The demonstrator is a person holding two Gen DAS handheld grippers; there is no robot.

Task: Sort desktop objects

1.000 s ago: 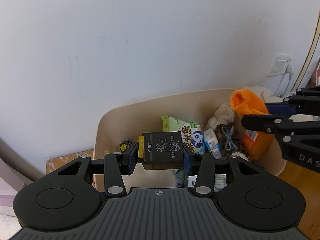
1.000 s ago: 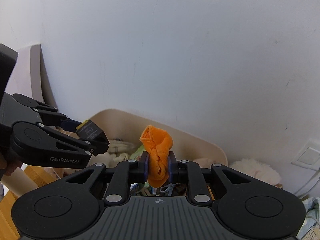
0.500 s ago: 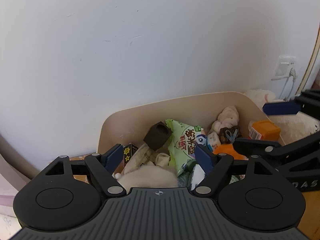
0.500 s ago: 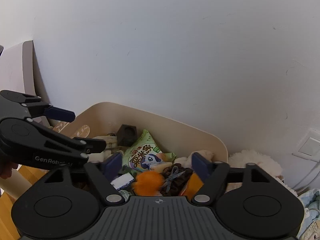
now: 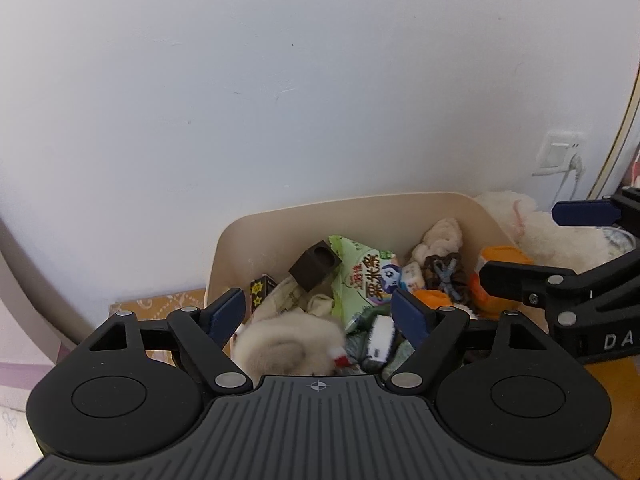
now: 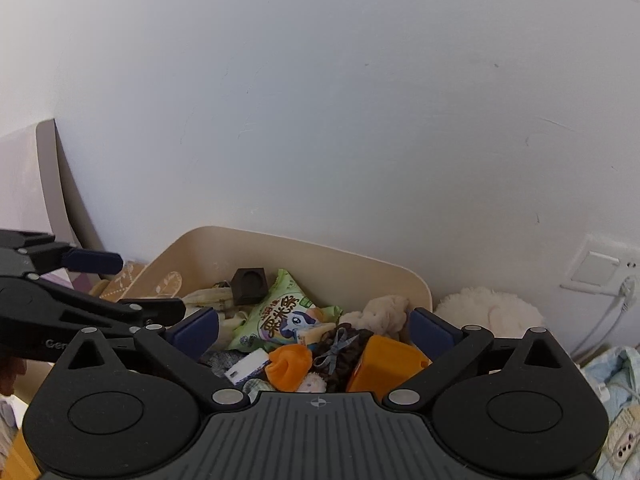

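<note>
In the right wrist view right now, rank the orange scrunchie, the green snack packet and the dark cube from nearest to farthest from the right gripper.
1. Orange scrunchie: nearest, low between the right gripper's opening jaws, untouched.
2. Green snack packet: mid-bin, just beyond it.
3. Dark cube: farthest, near the bin's back wall, left.

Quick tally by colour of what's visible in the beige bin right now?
Orange: 2, cloth, box
Green: 1, snack bag
Dark brown or black: 3, cube, scrunchie, star box
Cream: 2, knitted piece, fluffy toy
Total: 8
</note>
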